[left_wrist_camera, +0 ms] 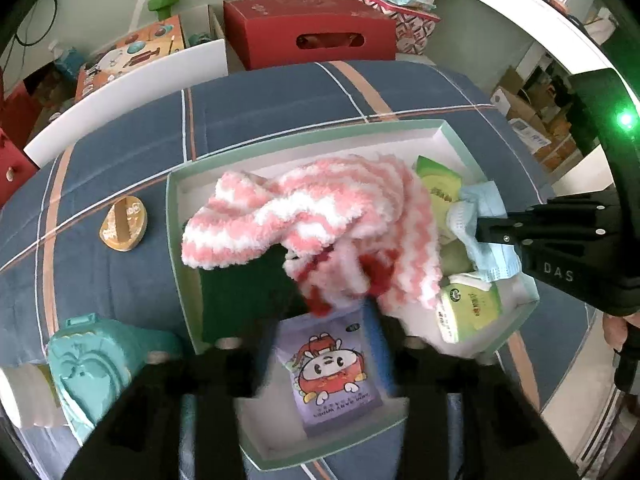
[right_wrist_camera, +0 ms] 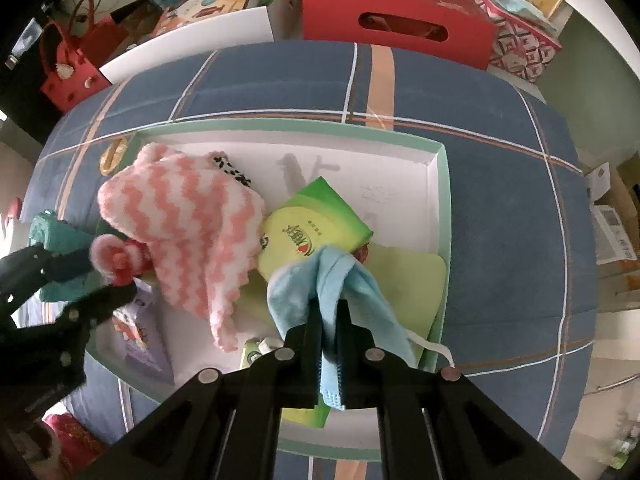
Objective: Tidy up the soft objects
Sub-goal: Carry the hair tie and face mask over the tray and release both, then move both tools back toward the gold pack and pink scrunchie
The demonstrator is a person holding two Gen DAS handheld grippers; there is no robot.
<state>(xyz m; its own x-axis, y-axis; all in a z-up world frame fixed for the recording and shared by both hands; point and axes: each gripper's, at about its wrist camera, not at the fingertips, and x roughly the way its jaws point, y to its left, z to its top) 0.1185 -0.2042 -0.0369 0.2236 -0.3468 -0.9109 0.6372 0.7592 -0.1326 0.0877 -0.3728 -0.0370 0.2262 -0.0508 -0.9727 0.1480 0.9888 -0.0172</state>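
Left wrist: "DAS" on right gripper [left_wrist_camera: 486, 232].

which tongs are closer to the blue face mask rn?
Right. The right tongs are shut on the blue face mask above the box. The left tongs are off to its left, gripping the pink striped sock.

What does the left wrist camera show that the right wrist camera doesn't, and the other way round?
Only the left wrist view shows the front of the purple cartoon packet and the whole teal plastic toy. Only the right wrist view shows the right claw shut on the blue face mask, the green tissue pack fully, and a red handbag. Both show the pink striped fluffy cloth held by the left claw, the green-rimmed box and the red carton.
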